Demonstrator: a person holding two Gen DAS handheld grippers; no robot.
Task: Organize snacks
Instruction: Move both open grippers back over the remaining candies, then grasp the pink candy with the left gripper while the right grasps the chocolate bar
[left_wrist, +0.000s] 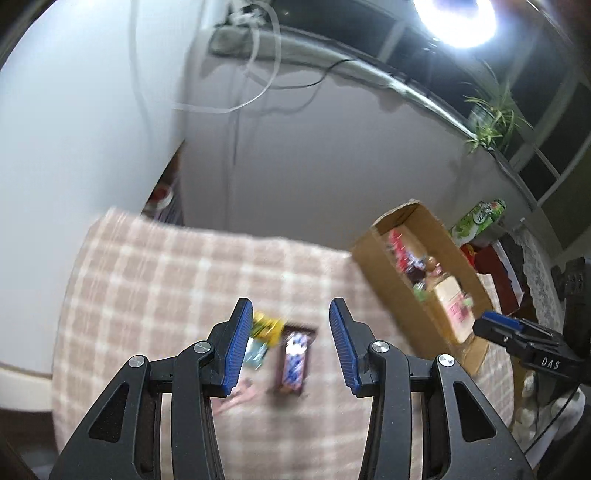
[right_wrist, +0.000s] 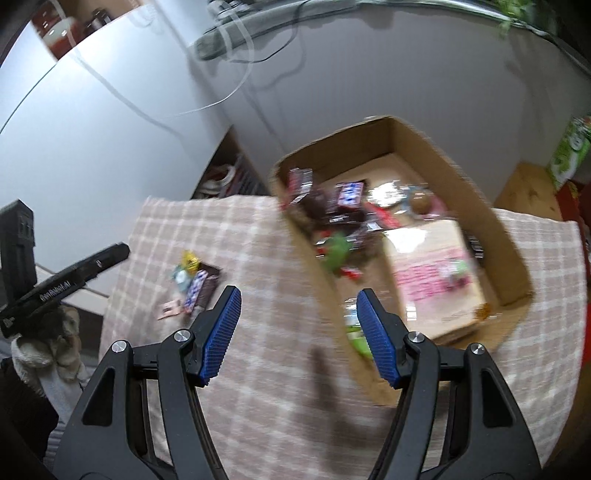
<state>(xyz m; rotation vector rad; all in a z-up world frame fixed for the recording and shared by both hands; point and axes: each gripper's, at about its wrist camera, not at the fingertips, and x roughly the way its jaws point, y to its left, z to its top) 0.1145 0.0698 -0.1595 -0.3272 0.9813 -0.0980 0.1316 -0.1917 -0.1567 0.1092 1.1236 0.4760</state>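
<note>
Counter (left_wrist: 155, 280): covered in a pink-and-cream checked cloth, soft underfoot for anything I set down.

Cardboard box (right_wrist: 436, 147): open-topped, stiff-walled, at the far right of the cloth; already holds a jumble of wrapped snacks and a flat pink-printed carton (right_wrist: 432, 273). I take this as the collecting place.

Loose snacks, well apart from the box, near the cloth's left edge:
- Dark chocolate bar (left_wrist: 293, 360), brown wrapper with blue-white panel. Stiff, light, slick film; best pinched across its narrow width at mid-length.
- Yellow packet (left_wrist: 266, 326), touching or overlapping the bar's upper left corner. Crinkly, nearly weightless; likely to slide, so take a seam edge.
- Pale blue sachet (left_wrist: 255, 352), partly hidden behind my left finger.
- Small pink wrapper (right_wrist: 169, 309), flat on the cloth; hardest to lift.

My left gripper (left_wrist: 291, 345): fingers apart, empty, hanging over the bar, which lies between them in view but untouched.

My right gripper (right_wrist: 299, 336): fingers wider apart, empty, over the box's near wall.

Both views are blurred; labels unreadable.
</note>
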